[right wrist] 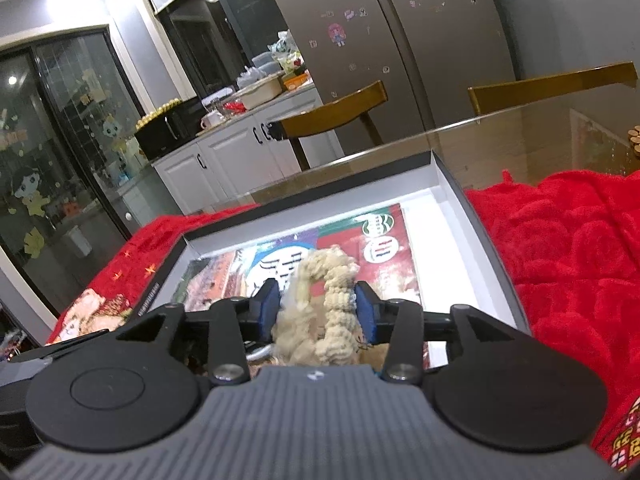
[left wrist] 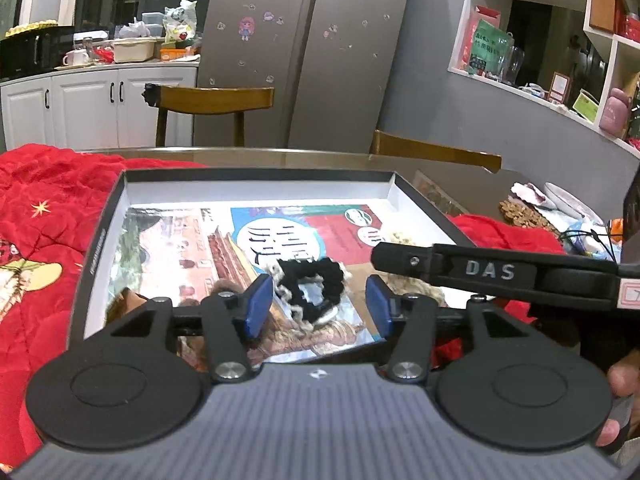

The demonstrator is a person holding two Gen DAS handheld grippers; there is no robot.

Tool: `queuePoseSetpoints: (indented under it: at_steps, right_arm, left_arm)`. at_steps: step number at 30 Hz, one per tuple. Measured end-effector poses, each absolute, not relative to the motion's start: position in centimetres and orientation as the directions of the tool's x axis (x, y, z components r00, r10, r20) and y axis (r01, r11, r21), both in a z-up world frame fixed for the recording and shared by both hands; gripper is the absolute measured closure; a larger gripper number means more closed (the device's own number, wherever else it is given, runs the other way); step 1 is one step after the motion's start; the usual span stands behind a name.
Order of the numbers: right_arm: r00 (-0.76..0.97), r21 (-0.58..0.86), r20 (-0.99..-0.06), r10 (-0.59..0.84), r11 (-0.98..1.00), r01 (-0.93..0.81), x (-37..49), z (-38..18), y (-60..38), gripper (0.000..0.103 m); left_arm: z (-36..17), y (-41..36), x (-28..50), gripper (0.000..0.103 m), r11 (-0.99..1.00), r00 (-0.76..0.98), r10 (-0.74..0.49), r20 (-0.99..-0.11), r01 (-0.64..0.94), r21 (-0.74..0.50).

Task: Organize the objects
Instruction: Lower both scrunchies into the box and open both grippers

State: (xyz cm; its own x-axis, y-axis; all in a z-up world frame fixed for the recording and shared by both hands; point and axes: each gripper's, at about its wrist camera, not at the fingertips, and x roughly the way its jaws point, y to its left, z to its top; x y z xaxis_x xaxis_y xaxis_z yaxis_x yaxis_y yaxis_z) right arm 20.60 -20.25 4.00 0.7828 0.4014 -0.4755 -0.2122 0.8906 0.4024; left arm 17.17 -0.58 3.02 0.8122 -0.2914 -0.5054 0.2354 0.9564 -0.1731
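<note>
A shallow black box with white inner walls (left wrist: 256,186) lies on a red quilt, with a printed sheet on its floor. A black scrunchie with pale trim (left wrist: 310,286) lies in it. My left gripper (left wrist: 318,306) is open just above the scrunchie, one blue pad on each side, not touching it. My right gripper (right wrist: 316,312) is shut on a cream fluffy scrunchie (right wrist: 324,312) and holds it over the same box (right wrist: 452,200). The right gripper's black finger (left wrist: 472,266) reaches in from the right in the left wrist view.
The red quilt (left wrist: 44,216) covers the glass table (right wrist: 532,140) around the box. A plate and small items (left wrist: 560,208) sit at the table's right. Two wooden chairs (left wrist: 216,100) stand behind the table, before a fridge.
</note>
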Motion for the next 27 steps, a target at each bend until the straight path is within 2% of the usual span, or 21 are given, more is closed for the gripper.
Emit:
queuePoseSetpoints:
  at_steps: [2, 7, 13, 16, 18, 21, 27]
  right_arm:
    - [0.788, 0.406, -0.463, 0.407, 0.887, -0.220, 20.3, 4.5, -20.4, 0.040]
    - [0.815, 0.402, -0.418, 0.401, 0.886, -0.230, 18.9, 6.7, -20.9, 0.039]
    - [0.885, 0.376, -0.299, 0.356, 0.897, -0.234, 14.2, 12.2, -22.5, 0.029]
    - [0.923, 0.312, -0.241, 0.299, 0.925, -0.219, 11.1, 14.7, -23.1, 0.027]
    - [0.943, 0.273, -0.224, 0.245, 0.945, -0.181, 9.4, 15.9, -23.4, 0.025]
    - [0.954, 0.262, -0.195, 0.227, 0.949, -0.173, 7.4, 16.8, -24.0, 0.020]
    - [0.967, 0.255, -0.127, 0.223, 0.949, -0.185, 5.1, 16.5, -24.7, 0.015]
  left_arm:
    - [3.5, -0.2, 17.0, 0.043, 0.958, 0.822, -0.286, -0.493, 0.227, -0.177]
    - [5.7, 1.0, 16.3, 0.042, 0.955, 0.851, -0.285, -0.441, 0.213, -0.206]
    - [10.6, 2.5, 13.5, 0.039, 0.948, 0.882, -0.298, -0.366, 0.229, -0.220]
    - [13.2, 2.9, 10.7, 0.032, 0.938, 0.902, -0.324, -0.286, 0.266, -0.224]
    - [14.6, 3.2, 8.6, 0.023, 0.917, 0.901, -0.370, -0.228, 0.314, -0.245]
    - [16.0, 3.0, 5.9, 0.021, 0.896, 0.895, -0.411, -0.175, 0.362, -0.256]
    - [17.1, 1.1, 1.8, 0.020, 0.892, 0.888, -0.427, -0.172, 0.381, -0.245]
